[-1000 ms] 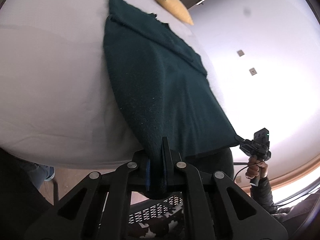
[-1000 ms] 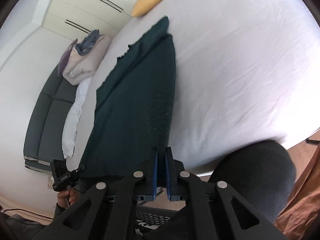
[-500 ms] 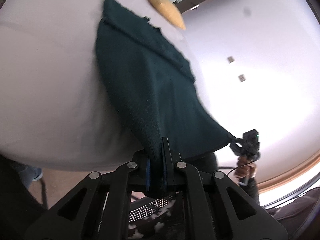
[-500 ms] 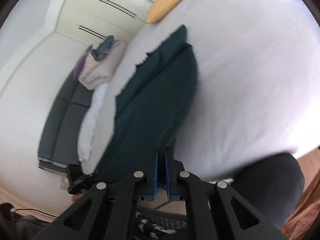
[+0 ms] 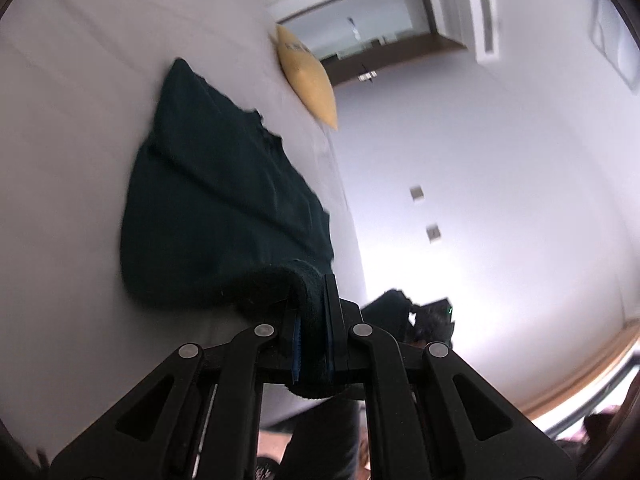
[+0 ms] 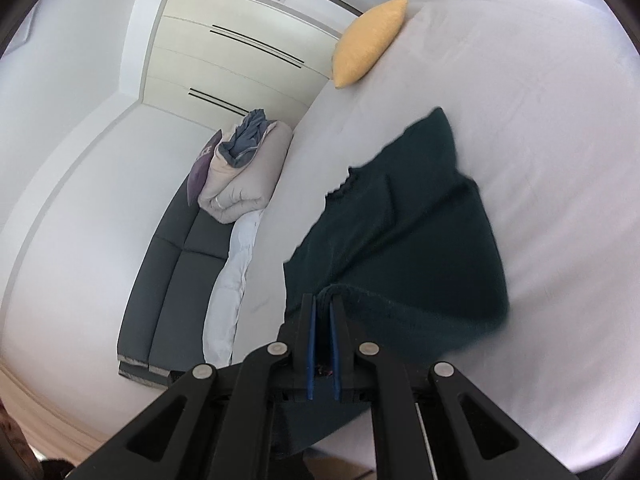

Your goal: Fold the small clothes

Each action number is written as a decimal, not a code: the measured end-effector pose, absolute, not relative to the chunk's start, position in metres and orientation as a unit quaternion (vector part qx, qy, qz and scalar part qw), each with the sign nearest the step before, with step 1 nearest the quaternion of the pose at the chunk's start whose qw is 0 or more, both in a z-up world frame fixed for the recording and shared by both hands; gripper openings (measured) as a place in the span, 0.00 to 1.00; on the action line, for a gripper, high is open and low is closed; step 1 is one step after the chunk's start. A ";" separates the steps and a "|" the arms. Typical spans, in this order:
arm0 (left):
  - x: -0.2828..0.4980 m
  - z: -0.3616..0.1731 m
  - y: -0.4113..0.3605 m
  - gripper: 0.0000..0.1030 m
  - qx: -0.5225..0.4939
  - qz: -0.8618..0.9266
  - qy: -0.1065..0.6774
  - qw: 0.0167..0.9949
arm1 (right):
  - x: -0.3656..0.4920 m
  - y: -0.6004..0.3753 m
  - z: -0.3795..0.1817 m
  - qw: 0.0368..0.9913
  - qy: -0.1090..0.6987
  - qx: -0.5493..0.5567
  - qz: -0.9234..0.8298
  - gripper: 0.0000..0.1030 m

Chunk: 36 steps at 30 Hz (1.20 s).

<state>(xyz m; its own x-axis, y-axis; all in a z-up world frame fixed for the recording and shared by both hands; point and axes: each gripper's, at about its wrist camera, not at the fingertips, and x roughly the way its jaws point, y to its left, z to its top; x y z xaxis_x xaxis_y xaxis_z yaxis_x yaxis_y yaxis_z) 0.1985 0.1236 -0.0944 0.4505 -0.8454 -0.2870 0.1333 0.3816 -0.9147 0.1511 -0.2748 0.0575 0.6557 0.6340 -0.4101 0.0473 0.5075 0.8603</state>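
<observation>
A dark green garment (image 5: 208, 208) lies on a white bed (image 5: 72, 120), its near hem lifted and curled back over the rest. My left gripper (image 5: 312, 300) is shut on one corner of that hem, with cloth bunched between the blue pads. In the right wrist view the same dark green garment (image 6: 408, 232) spreads ahead, and my right gripper (image 6: 322, 308) is shut on the other hem corner. The right gripper (image 5: 432, 316) and the hand holding it show blurred at the lower right of the left wrist view.
A yellow pillow (image 6: 370, 42) rests at the far end of the bed. Left of the bed stands a dark grey sofa (image 6: 176, 264) with a folded beige duvet (image 6: 248, 172) and white bedding on it. White wardrobe doors (image 6: 232, 60) fill the back wall.
Both grippers have carried the garment's near hem up and forward over the bed. The hem hung stretched off the bed's edge before; now it curls over the garment's body.
</observation>
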 end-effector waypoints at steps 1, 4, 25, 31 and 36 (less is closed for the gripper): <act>0.213 -0.095 0.125 0.07 -0.450 -0.332 0.399 0.727 | 0.163 -0.276 0.056 0.784 0.370 0.463 0.184 0.07; 0.261 -0.096 0.128 0.07 -0.453 -0.316 0.399 0.732 | 0.205 -0.283 0.046 0.780 0.373 0.477 0.161 0.07; 0.487 -0.165 0.159 0.86 -0.488 -0.205 0.437 0.728 | 0.399 -0.327 -0.039 0.799 0.378 0.468 -0.010 0.66; 0.445 -0.123 0.158 0.88 -0.425 -0.195 0.425 0.775 | 0.372 -0.300 -0.007 0.835 0.385 0.393 0.013 0.66; 0.393 -0.126 0.125 0.87 -0.348 -0.188 0.447 0.802 | 0.356 -0.259 0.002 0.857 0.429 0.286 0.026 0.64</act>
<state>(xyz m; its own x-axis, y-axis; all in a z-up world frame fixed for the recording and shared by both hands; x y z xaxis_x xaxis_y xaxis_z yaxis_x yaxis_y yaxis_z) 0.3926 0.1252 -0.1257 0.5294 -0.6133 -0.5862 -0.0088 0.6870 -0.7266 0.3561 -0.2593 0.0020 0.6312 0.2900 -0.7194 0.2009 0.8347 0.5128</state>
